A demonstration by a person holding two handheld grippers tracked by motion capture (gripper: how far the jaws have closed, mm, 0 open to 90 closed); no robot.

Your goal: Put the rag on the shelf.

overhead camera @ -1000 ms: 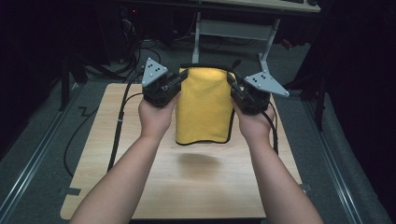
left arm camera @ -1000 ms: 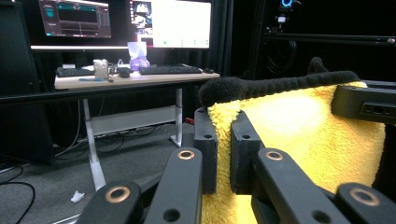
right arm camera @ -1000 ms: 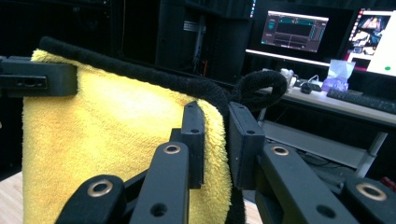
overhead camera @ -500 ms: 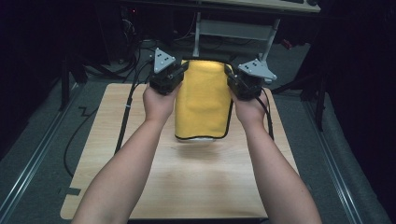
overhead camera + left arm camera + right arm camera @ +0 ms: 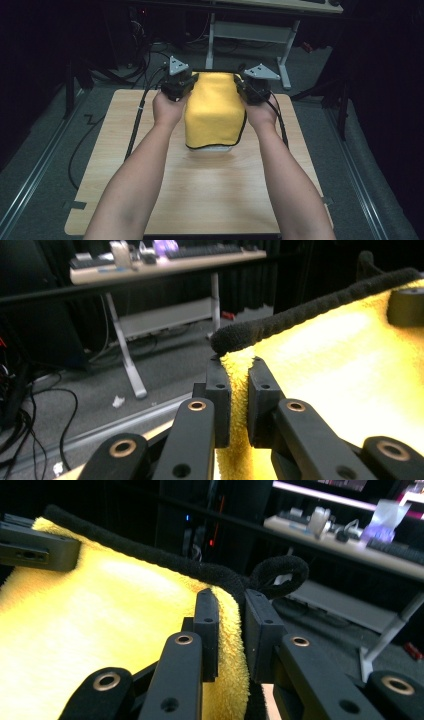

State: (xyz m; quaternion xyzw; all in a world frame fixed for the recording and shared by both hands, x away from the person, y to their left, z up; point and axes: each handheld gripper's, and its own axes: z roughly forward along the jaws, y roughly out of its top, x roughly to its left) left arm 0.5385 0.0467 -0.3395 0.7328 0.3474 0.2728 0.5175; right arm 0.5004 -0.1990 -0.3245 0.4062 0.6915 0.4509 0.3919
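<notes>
A yellow towel [image 5: 215, 110] with a black hem hangs stretched between my two grippers over the far part of the wooden table [image 5: 200, 190]. My left gripper [image 5: 189, 84] is shut on the towel's top left corner. My right gripper [image 5: 242, 86] is shut on its top right corner. In the left gripper view the jaws pinch the yellow pile [image 5: 239, 390] just under the black hem [image 5: 300, 310]. In the right gripper view the jaws clamp the towel [image 5: 100, 610] beside a curled black loop [image 5: 280, 572]. The towel's lower edge [image 5: 212, 146] rests on the tabletop.
A desk frame with metal legs [image 5: 287, 45] stands beyond the table's far edge. Black cables [image 5: 137, 117] trail from the left gripper over the table's left side to the floor. Dark grey floor surrounds the table. Bare wood lies between my forearms.
Both grippers have carried the towel away from me toward the far edge and lowered it. Its lower edge now touches the wood.
</notes>
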